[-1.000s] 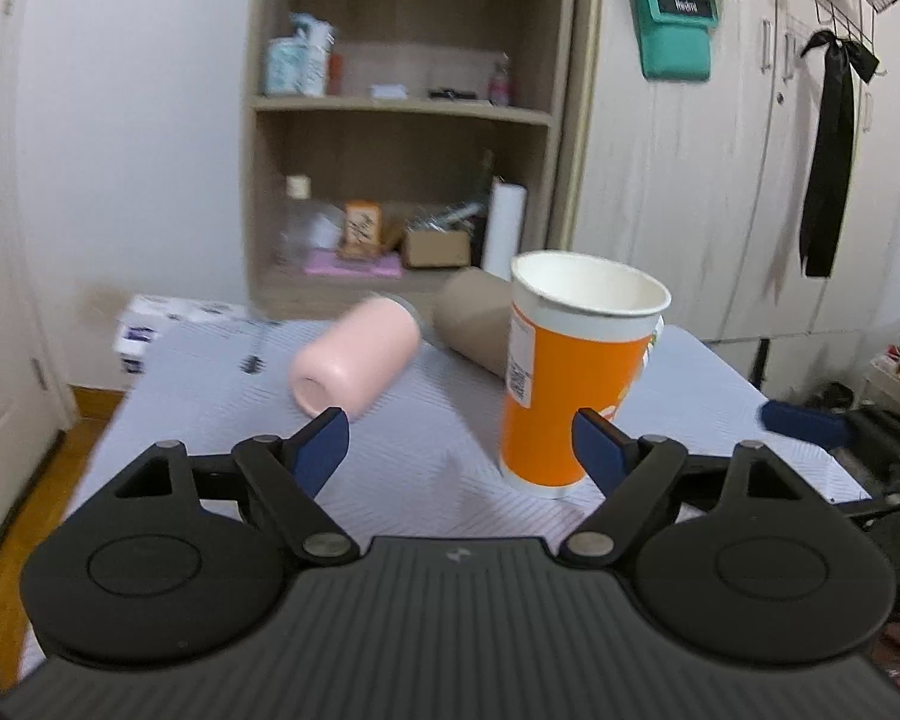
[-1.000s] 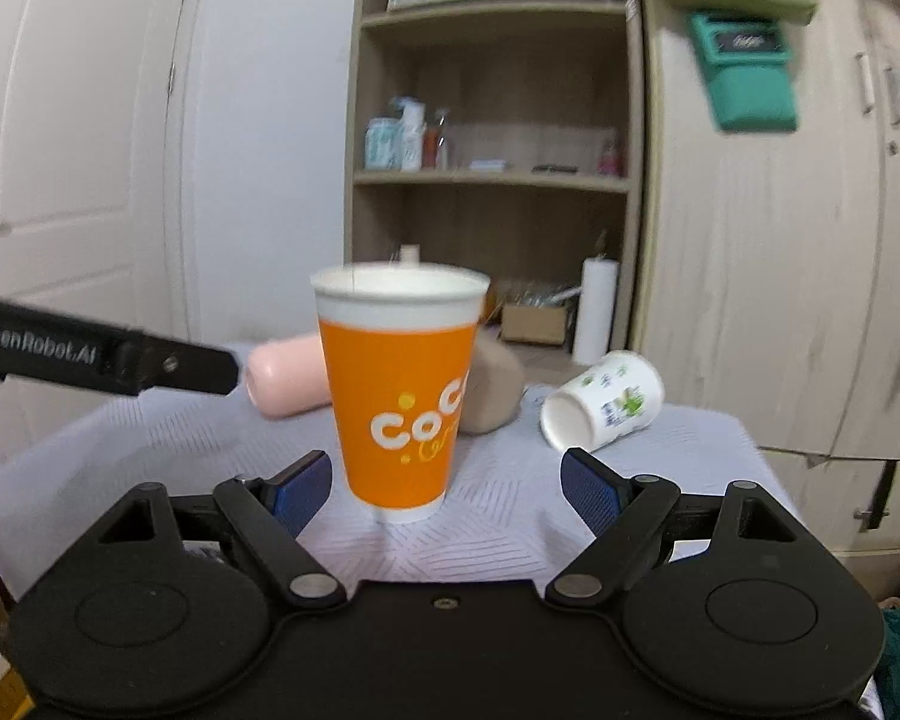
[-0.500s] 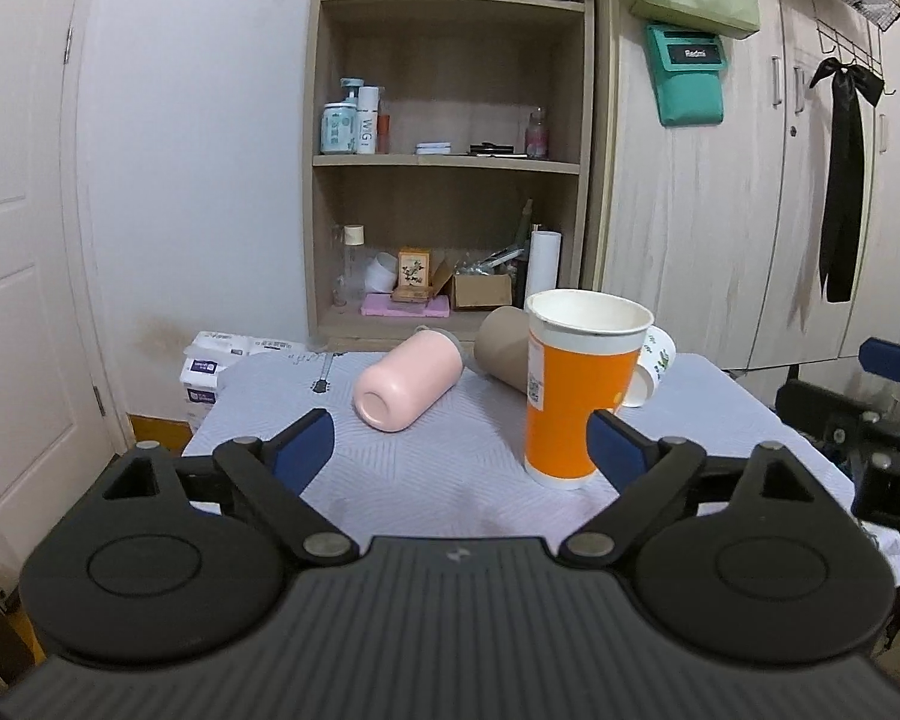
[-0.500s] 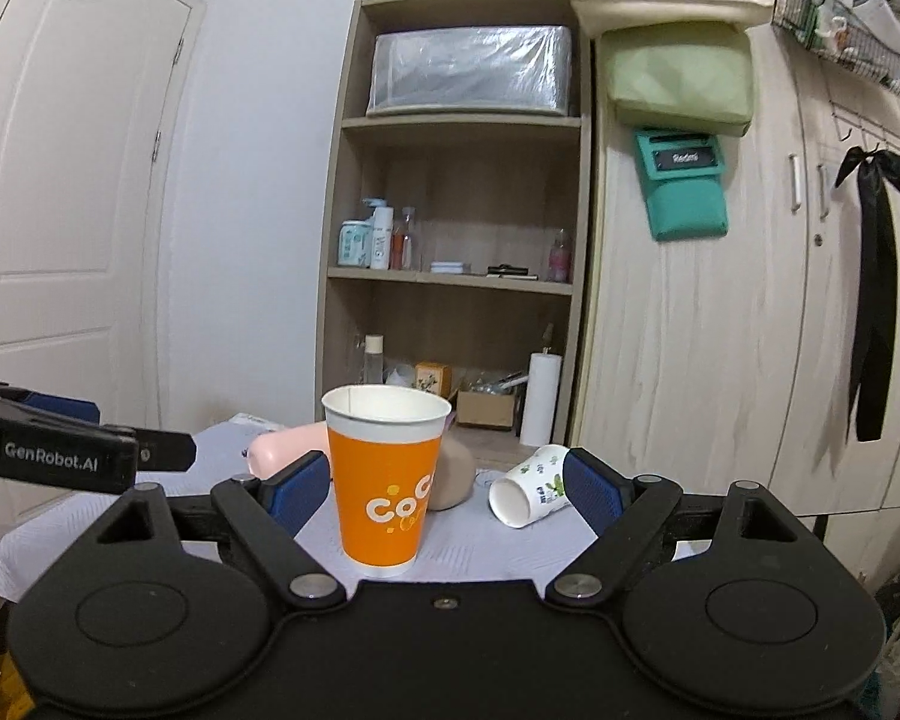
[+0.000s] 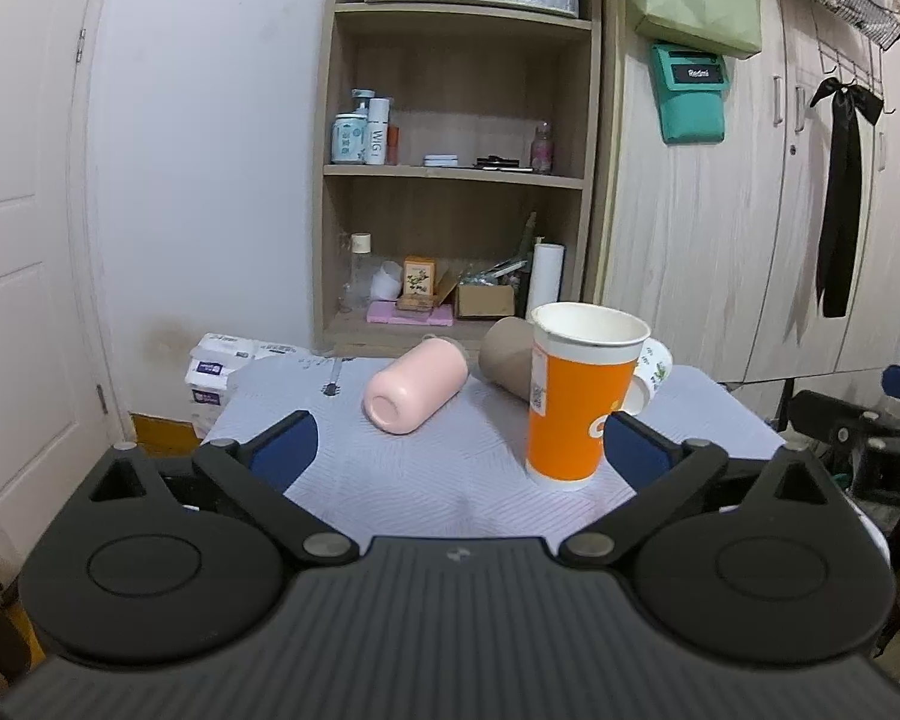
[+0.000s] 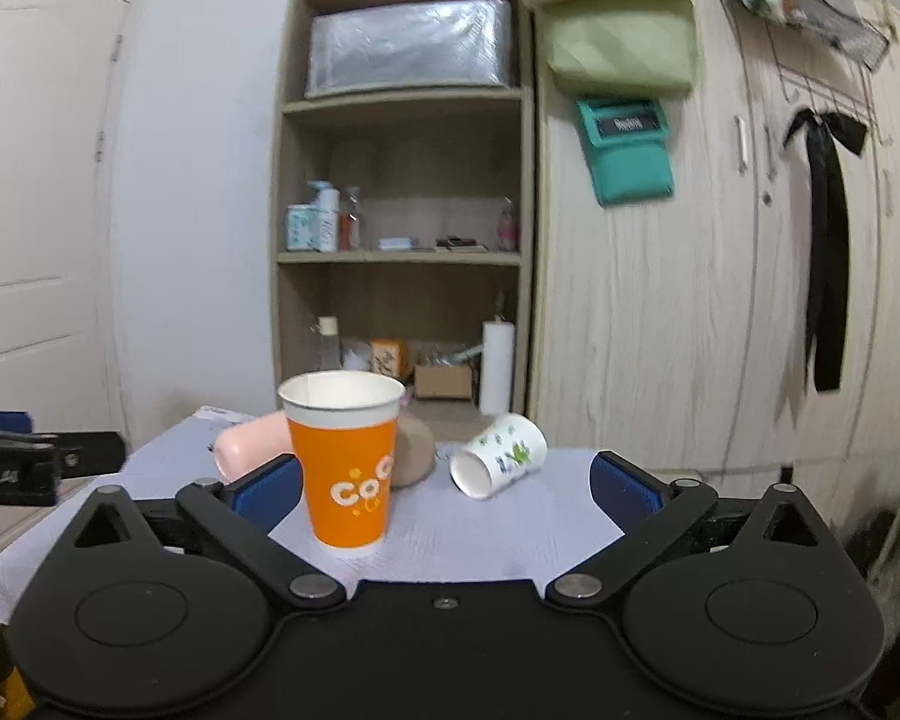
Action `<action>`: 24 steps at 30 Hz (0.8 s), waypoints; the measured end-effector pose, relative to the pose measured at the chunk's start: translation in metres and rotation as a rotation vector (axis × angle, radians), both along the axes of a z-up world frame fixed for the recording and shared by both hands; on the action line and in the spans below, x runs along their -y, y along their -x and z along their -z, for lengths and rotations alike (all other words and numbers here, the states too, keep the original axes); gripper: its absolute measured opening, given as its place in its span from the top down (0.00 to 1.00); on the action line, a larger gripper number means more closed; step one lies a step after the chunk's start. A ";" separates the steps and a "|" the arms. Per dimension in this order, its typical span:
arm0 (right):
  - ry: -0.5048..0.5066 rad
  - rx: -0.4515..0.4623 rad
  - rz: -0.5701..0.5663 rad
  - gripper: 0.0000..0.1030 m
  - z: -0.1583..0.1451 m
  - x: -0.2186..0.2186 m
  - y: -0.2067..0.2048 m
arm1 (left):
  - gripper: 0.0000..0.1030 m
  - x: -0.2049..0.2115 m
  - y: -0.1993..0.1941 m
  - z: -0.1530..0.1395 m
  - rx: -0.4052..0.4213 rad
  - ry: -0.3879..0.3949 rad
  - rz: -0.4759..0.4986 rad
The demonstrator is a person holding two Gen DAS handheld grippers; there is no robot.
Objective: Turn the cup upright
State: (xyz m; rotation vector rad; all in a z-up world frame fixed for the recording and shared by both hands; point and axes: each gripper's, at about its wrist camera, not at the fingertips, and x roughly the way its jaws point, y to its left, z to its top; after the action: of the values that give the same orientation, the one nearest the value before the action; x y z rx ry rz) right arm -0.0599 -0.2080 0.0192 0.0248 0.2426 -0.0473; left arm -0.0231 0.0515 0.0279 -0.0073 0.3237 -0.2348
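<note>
1. The left gripper (image 5: 459,450) is spread wide and grips nothing; the right gripper (image 6: 447,483) is likewise wide apart and empty.
2. Ahead of both lies a table (image 5: 426,480) under a pale cloth, with a wooden shelf (image 5: 456,174) and wardrobe (image 5: 720,240) beyond.
3. The orange cup (image 5: 576,402) stands upright, mouth up, long axis vertical, just ahead of the left gripper's right finger and beside the right gripper's left finger.
4. Behind it, a pink cup (image 5: 417,384), a brown cup (image 5: 507,357) and a white printed cup (image 6: 498,456) lie on their sides.

My right gripper (image 6: 444,483) hangs with fingers (image 6: 624,489) spread wide, gripping nothing. An orange paper cup (image 6: 347,462) stands upright on the white-clothed worktop (image 6: 510,525); a white flower-printed paper cup (image 6: 498,463) lies sideways behind.
</note>
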 end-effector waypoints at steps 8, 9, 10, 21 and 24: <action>0.001 -0.040 0.053 0.00 -0.001 -0.001 -0.004 | 0.00 -0.006 0.001 -0.002 -0.039 -0.005 -0.050; 0.005 -0.041 0.057 0.00 -0.001 -0.002 -0.004 | 0.00 -0.007 0.001 -0.002 -0.043 -0.003 -0.054; 0.008 -0.042 0.059 0.00 -0.001 -0.002 -0.003 | 0.00 -0.008 0.001 -0.002 -0.046 -0.001 -0.060; 0.024 -0.047 0.093 0.00 0.000 0.001 0.000 | 0.00 -0.010 -0.002 -0.003 -0.076 -0.003 -0.092; 0.024 -0.051 0.094 0.00 0.000 0.003 0.000 | 0.00 -0.008 -0.002 -0.003 -0.081 -0.016 -0.095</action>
State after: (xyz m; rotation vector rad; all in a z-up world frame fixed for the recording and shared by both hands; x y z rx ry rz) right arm -0.0600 -0.2105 0.0189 0.0115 0.2913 -0.1448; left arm -0.0207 0.0596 0.0306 -0.0164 0.4044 -0.1383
